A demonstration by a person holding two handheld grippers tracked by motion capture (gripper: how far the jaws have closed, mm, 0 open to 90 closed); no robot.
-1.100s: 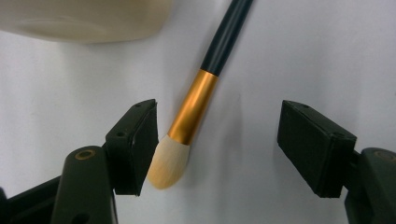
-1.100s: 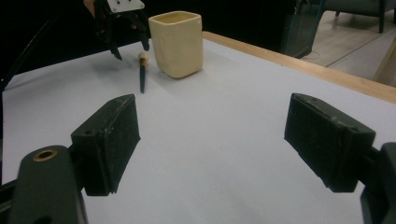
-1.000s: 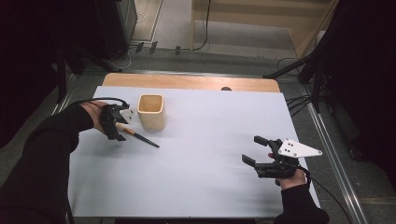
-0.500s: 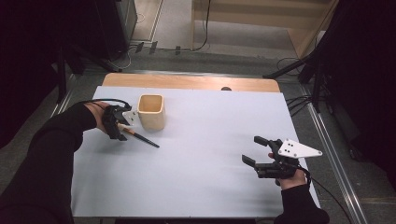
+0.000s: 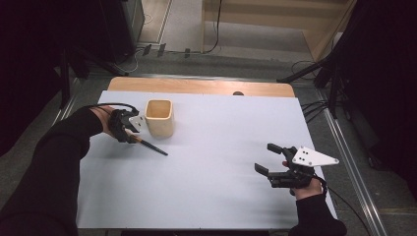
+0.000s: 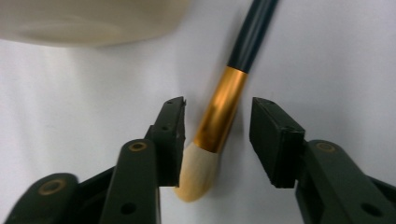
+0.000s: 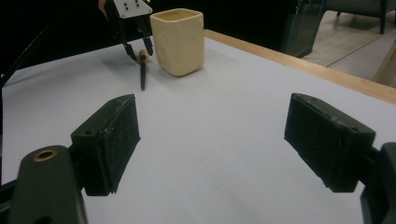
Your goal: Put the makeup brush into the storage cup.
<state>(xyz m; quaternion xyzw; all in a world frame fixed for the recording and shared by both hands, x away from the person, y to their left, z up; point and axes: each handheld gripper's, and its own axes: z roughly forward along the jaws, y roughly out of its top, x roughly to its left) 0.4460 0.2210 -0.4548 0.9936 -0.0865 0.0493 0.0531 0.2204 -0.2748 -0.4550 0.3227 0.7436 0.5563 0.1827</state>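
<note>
One brush (image 6: 219, 112) lies flat on the table (image 5: 211, 187), just in front of the cup (image 5: 160, 118) and near its left side. Dark handle, gold ferrule, pale bristle tip. In the high view the handle runs away from the left gripper (image 5: 129, 132) toward the table's middle; the bristle end sits under that gripper.

Left gripper: lowered over the brush's bristle end, jaws set one on each side of the ferrule. The jaws have just been closing, with the brush between them. In the left gripper view a gap shows between the right jaw and the ferrule; the left jaw stands close against the bristles, contact not certain. Jaws apart, not clamped. The person's left hand (image 5: 105, 120) and dark sleeve come in from the table's left edge.

Cup: cream, squarish with rounded corners, upright, open mouth up, at the far left part of the table, just beside the left gripper.

Right gripper (image 5: 268, 160): near the table's front right, well apart from brush and cup, jaws wide apart with nothing between them. Grey three-cornered plate on top.

Table: pale sheet over a wooden top, a strip of wood bare along the far edge.
</note>
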